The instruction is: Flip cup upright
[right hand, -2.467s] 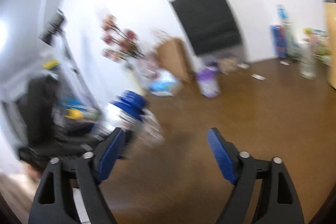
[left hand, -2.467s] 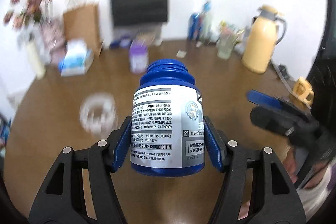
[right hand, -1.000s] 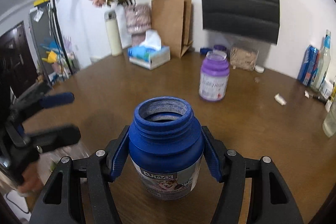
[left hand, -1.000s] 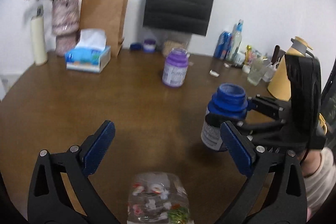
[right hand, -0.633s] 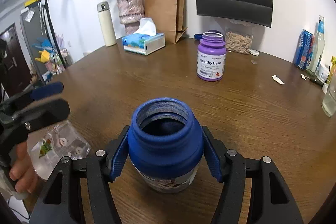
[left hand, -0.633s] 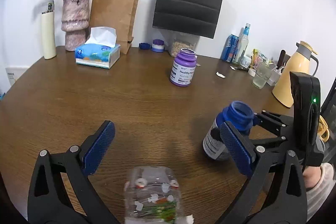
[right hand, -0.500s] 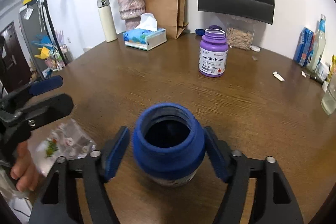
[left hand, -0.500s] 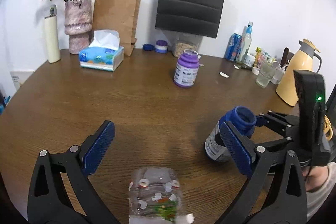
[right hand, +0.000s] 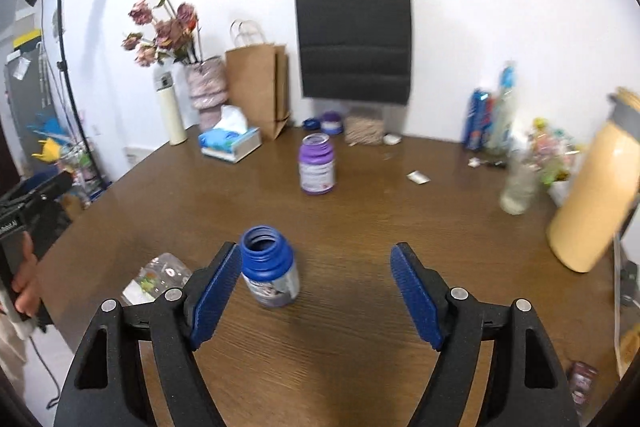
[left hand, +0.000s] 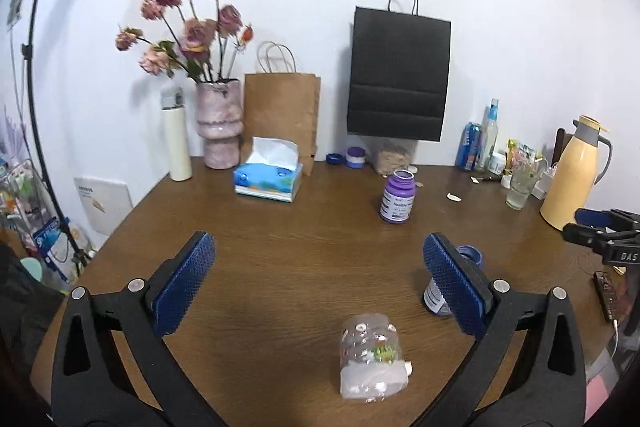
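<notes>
Nearby, a blue jar stands upright beside the lying clear cup.

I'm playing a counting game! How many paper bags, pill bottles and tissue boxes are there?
Paper bags: 2 (brown bag, black bag)
Pill bottles: 2 (blue bottle, purple bottle)
Tissue boxes: 1 (tissue box)
Total: 5

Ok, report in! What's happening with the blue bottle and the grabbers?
Left gripper open, empty. Right gripper open, empty. Blue bottle upright on table, mouth up. Clear cup on its side nearby.
</notes>
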A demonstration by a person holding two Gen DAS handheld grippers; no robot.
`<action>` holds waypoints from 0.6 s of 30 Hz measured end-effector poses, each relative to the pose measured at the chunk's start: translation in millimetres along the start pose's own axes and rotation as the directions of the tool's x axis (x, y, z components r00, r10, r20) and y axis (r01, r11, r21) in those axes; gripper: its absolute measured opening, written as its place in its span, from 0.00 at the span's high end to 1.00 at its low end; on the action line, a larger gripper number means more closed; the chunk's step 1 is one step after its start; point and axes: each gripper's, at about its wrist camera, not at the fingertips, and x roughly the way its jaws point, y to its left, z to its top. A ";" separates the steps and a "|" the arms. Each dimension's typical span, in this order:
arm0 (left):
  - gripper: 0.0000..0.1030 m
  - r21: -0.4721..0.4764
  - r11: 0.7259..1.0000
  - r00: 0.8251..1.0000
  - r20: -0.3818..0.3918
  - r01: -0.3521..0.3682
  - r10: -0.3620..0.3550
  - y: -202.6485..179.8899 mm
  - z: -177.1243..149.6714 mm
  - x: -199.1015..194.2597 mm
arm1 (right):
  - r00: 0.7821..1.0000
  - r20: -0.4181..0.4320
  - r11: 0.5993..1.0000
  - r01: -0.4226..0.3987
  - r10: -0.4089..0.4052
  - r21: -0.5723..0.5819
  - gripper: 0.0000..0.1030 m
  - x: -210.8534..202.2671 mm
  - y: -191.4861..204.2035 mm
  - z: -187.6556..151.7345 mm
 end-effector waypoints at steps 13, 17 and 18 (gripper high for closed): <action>0.00 0.024 0.999 0.996 0.084 -0.031 0.029 -7.6 -19.8 -63.1 | 0.995 0.097 0.999 -0.016 0.013 0.038 0.10 -49.8 26.2 -19.8; 0.00 0.026 1.000 0.985 0.173 0.011 -0.015 -8.3 -46.8 -105.6 | 0.987 0.149 0.995 -0.073 0.062 0.068 0.10 -77.4 34.7 -52.5; 0.00 0.046 0.999 0.979 0.201 0.023 -0.032 -10.2 -57.4 -120.0 | 0.986 0.152 0.994 -0.083 0.072 0.066 0.10 -81.8 37.9 -60.7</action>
